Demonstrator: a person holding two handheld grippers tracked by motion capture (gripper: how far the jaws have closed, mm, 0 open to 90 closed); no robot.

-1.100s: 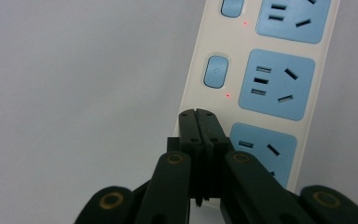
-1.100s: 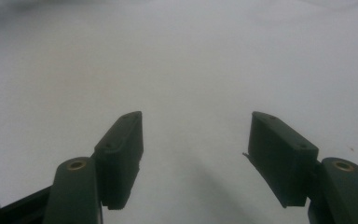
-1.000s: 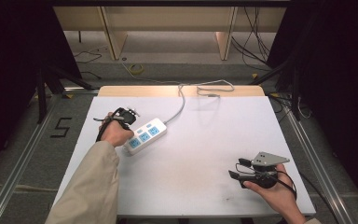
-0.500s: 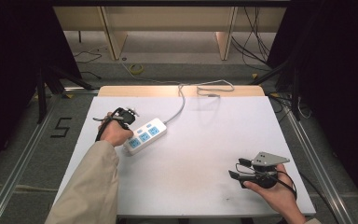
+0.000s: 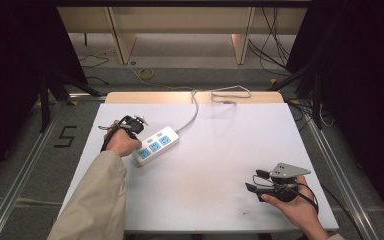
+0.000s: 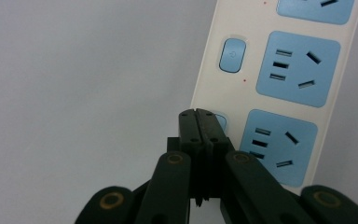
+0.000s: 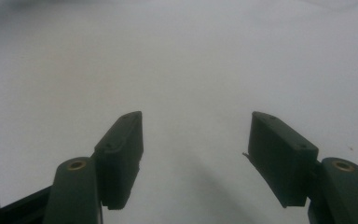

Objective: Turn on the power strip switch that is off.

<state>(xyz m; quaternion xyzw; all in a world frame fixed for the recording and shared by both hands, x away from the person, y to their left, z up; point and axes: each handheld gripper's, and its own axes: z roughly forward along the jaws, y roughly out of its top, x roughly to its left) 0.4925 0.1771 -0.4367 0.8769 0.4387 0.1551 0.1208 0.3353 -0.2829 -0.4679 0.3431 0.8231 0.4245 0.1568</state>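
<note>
Power strip (image 6: pixel 223 65): smooth, glossy white plastic casing with matt pale-blue plastic socket faces. Left claw (image 6: pixel 198 116): matt black plastic, brass-coloured metal rivets. Counter (image 5: pixel 220 165): matt, smooth white surface, wooden far edge

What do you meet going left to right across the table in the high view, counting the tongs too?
Left tongs → power strip → right tongs. The strip's grey cable runs off toward the table's far edge.
</note>
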